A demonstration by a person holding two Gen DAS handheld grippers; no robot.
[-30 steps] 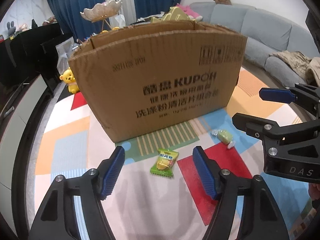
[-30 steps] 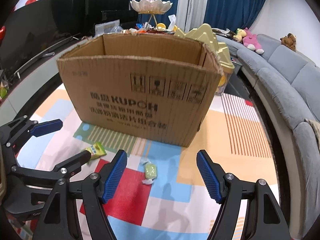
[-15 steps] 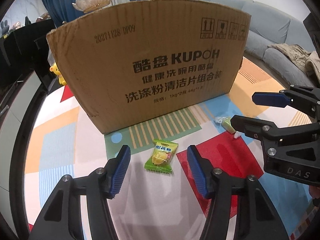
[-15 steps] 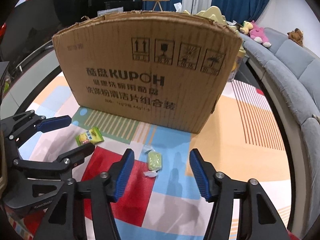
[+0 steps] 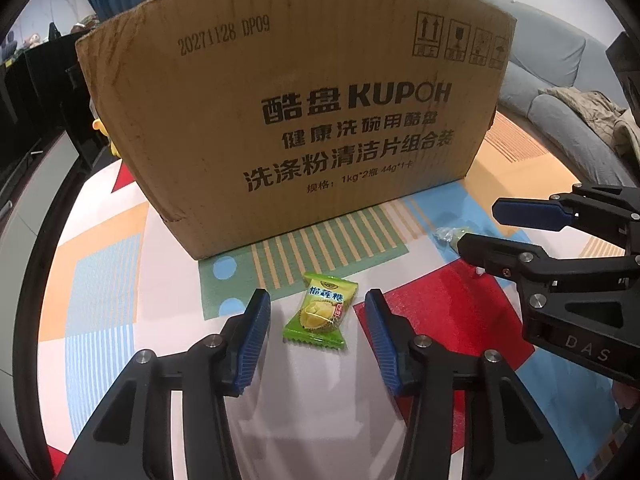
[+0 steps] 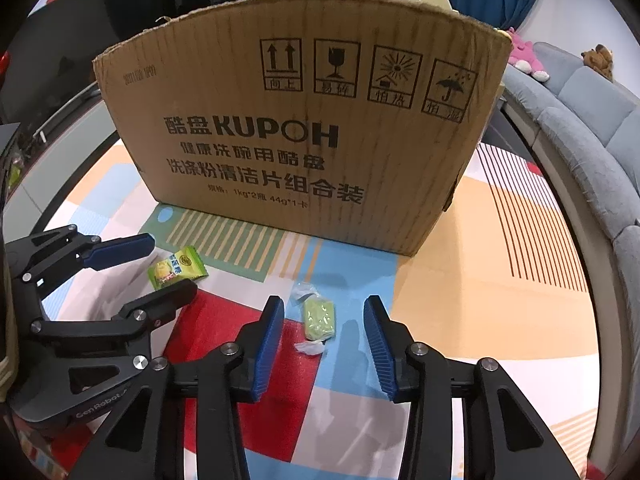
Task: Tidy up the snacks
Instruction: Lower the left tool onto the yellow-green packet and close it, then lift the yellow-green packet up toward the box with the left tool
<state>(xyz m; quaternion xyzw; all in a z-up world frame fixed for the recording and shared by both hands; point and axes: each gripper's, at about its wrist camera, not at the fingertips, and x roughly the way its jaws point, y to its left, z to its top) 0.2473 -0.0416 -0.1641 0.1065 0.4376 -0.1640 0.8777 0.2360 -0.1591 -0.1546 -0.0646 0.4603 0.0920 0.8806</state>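
L tool is closing, pads either side of the green durian candy, not yet touching it; candy lies flat on the colourful mat, just in front of the cardboard box. R tool is closing too, straddling the pale green wrapped sweet w/ gaps both sides; sweet lies on the mat near the box front. Grey sofa far right.

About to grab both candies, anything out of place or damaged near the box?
Two candies lie loose on the mat before the box: a green packet and a pale twist-wrapped one. The box's top edge looks frayed. Nothing spilled.
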